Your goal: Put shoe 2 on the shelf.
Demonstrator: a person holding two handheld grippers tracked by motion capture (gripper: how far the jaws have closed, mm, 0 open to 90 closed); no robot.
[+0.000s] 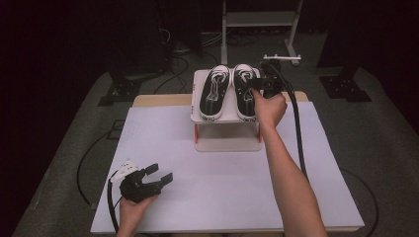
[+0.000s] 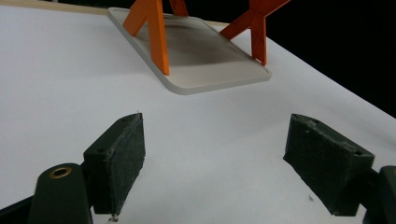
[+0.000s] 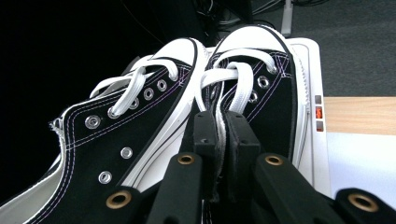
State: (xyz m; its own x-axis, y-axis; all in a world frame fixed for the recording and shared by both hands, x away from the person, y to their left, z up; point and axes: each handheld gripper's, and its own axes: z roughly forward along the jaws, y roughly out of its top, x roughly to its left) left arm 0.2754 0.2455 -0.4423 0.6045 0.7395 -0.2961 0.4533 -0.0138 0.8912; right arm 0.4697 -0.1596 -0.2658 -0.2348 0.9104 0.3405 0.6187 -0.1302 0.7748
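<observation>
Two claws in use. Left claw (image 1: 159, 174) near front-left of surface (image 1: 222, 197), jaws wide, empty (resting low). Right claw (image 1: 258, 85) clamps inner edge of right shoe (image 1: 244, 91), beside left shoe (image 1: 214, 93), both atop white stand (image 1: 227, 140).

No readable text anywhere; heel patch on left sneaker (image 1: 214, 94) at shelf's (image 1: 197, 81) near edge too blurred.
</observation>
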